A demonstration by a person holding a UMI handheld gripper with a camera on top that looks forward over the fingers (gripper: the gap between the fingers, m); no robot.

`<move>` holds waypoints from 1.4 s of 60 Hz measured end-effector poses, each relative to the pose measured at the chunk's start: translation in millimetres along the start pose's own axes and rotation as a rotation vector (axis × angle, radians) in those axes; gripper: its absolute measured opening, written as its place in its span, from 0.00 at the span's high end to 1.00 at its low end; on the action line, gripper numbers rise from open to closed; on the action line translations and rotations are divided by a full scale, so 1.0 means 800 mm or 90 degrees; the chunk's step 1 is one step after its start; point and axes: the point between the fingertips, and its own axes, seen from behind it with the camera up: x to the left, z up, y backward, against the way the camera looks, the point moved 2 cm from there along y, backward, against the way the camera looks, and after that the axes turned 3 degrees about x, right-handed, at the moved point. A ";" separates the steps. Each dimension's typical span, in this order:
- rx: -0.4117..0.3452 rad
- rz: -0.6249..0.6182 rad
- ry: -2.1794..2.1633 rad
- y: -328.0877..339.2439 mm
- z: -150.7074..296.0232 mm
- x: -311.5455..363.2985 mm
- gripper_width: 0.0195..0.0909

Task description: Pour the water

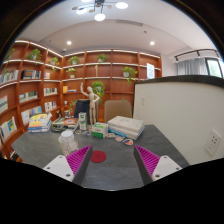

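Tool (103, 160) gapes wide and holds nothing above the grey table (112, 170), red disc (98, 156) between its fingers.

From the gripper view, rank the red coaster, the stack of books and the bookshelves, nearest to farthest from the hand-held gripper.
1. Red coaster: on the table, just ahead of the open hand-held gripper, between its fingers.
2. Stack of books: farther along the table, right of centre.
3. Bookshelves: against the back wall, beyond the table.

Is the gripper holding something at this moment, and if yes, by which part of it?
Nothing is held. The gripper is open, its fingers apart over the grey table, with nothing between them.
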 end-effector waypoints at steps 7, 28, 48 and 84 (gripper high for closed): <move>-0.007 0.040 -0.005 -0.008 -0.041 0.030 0.07; -0.027 0.162 -0.020 -0.046 -0.107 0.146 0.06; -0.073 0.108 -0.003 -0.126 -0.084 0.185 0.14; -0.063 0.072 0.082 -0.146 -0.081 0.195 0.82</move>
